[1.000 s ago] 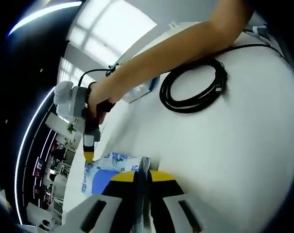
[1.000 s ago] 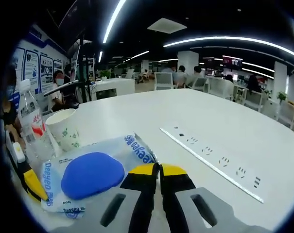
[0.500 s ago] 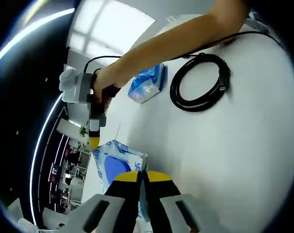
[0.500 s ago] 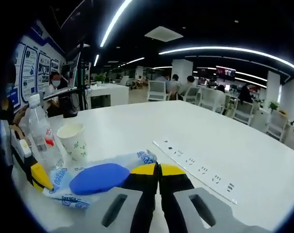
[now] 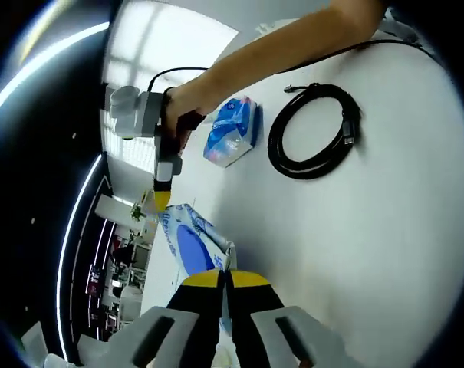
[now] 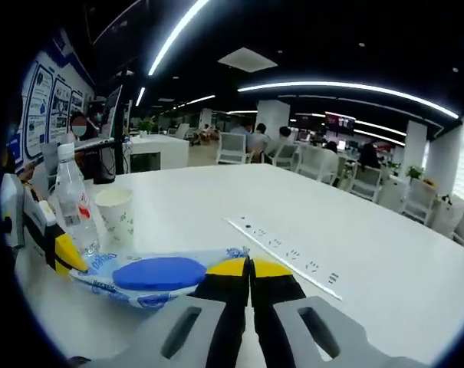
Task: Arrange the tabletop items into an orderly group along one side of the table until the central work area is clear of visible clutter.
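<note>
A wet wipes pack [image 5: 187, 244] with a blue oval lid is held at both ends. My left gripper [image 5: 224, 277] is shut on its near edge. My right gripper [image 5: 162, 201], held by a hand, meets the pack's far end from the upper left. In the right gripper view the wipes pack [image 6: 156, 274] shows almost edge-on, with my right gripper [image 6: 249, 266] shut on its right corner and my left gripper [image 6: 63, 254] at its left end. A blue tissue pack [image 5: 233, 132] and a coiled black cable [image 5: 312, 132] lie on the white table [image 5: 370, 253].
A clear water bottle [image 6: 72, 198] and a paper cup [image 6: 115, 217] stand at the left of the table [image 6: 385, 299]. A long white power strip [image 6: 285, 254] lies across the middle. Chairs, desks and people fill the office beyond.
Both grippers kept hold of the wipes pack, which has come up and turned to show nearly edge-on in the right gripper view. The arm has shifted off the tissue pack.
</note>
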{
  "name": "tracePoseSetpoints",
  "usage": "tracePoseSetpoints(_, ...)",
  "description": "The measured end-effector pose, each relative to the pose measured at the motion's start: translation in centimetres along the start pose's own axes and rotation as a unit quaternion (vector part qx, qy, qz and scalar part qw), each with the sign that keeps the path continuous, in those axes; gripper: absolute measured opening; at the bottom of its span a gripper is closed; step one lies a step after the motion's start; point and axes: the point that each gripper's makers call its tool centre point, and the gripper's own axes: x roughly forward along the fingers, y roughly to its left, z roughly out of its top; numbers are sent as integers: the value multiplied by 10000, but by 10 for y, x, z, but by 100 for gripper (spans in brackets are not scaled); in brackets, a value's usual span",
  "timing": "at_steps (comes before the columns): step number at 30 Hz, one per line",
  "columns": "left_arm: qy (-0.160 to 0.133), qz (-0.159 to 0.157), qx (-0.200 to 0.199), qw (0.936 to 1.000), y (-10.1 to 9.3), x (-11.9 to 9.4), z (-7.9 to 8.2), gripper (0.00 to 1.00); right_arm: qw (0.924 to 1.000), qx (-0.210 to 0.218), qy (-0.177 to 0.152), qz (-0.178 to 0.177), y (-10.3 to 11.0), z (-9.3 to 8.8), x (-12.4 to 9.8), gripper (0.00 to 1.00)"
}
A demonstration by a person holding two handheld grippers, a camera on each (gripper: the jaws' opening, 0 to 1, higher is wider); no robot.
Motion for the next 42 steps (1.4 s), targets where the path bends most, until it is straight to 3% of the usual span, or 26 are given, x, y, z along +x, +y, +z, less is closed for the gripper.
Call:
tracePoseSetpoints(10, 162, 310, 78, 9994, 12, 0, -6, 0, 9991, -235, -209, -290, -8, 26, -35, 0)
tracePoseSetpoints(14, 158, 408, -17, 9990, 16, -1, -7, 0, 9988, -276, -213, -354, -8, 29, -47, 0)
tracePoseSetpoints(26, 229, 475, -212, 9984, 21, -2, -10, 0, 9984, -295, -162, -453, -4, 16, -74, 0)
tracePoseSetpoints(42, 329, 517, -677, 9958, 24, 1, -18, 0, 9994, -183, -60, -297, 6, -3, -95, 0)
